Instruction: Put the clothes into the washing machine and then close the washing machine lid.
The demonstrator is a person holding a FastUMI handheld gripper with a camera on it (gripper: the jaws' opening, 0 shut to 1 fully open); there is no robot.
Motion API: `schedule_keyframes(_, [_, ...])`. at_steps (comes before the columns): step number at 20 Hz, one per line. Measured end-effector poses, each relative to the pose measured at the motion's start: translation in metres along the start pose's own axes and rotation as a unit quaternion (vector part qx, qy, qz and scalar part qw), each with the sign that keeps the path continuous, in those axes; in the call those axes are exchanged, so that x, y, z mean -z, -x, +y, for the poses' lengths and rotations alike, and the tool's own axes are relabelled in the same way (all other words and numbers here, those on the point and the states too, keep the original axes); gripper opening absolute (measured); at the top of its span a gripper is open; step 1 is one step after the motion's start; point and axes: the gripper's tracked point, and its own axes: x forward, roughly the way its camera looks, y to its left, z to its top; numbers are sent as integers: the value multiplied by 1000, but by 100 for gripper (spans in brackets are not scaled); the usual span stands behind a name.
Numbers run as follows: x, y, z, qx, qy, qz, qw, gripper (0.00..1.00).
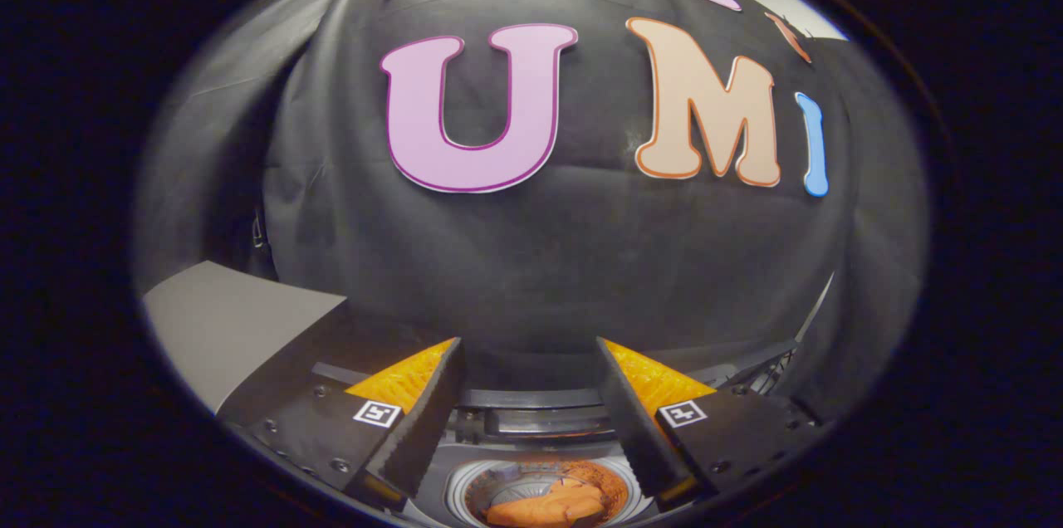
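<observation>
the claw [531, 395] is wide open and holds nothing. the soft orange cloth [552, 503] lies down inside the round tub of the grey washing machine [531, 424], right under the two fingers.

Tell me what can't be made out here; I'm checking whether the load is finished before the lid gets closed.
- Washing machine lid, gripper view: just a strip shows between the open fingers of the gripper; its position is unclear.
- Orange garment in the drum: its lower part is cut off, so its full extent is unknown.
- Drum contents: the fingers cover both sides.
- Grey surface: partly behind one finger.
</observation>
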Motion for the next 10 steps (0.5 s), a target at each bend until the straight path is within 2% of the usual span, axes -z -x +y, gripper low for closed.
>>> schedule_keyframes(5, [43,44,2,-17,-14,32,999,97])
schedule_keyframes(10, [58,74,-8,-24,-33,22,999,97])
